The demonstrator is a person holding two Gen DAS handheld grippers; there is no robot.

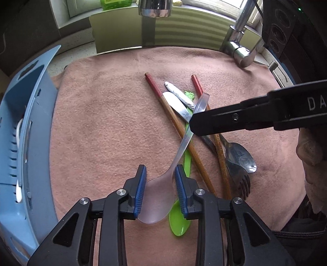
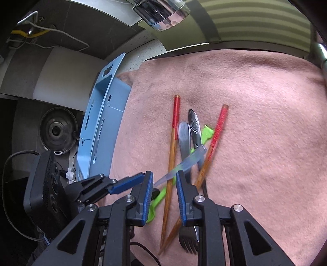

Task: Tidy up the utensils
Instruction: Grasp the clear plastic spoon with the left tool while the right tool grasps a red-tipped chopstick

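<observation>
The translucent spoon (image 1: 161,196) hangs over the pile on the pink towel (image 1: 102,122), bowl toward you, handle slanting up and away. Your left gripper (image 1: 160,180) brackets the bowl narrowly; your right gripper (image 2: 164,182) is narrow around the handle, probably to hand it over.

This is a home kitchen, at the sink. A chrome tap (image 1: 243,43) rises at the upper right of the left wrist view, its spout head (image 1: 154,8) at the top centre, with a green bottle (image 1: 116,4) on the windowsill behind. A pink towel (image 1: 102,122) covers the table, strewn with cutlery (image 1: 241,157) and chopsticks (image 1: 173,120). A blue plastic drainer (image 1: 26,126) stands at the left, and a glass pot lid (image 2: 58,131) lies at the left of the right wrist view.
</observation>
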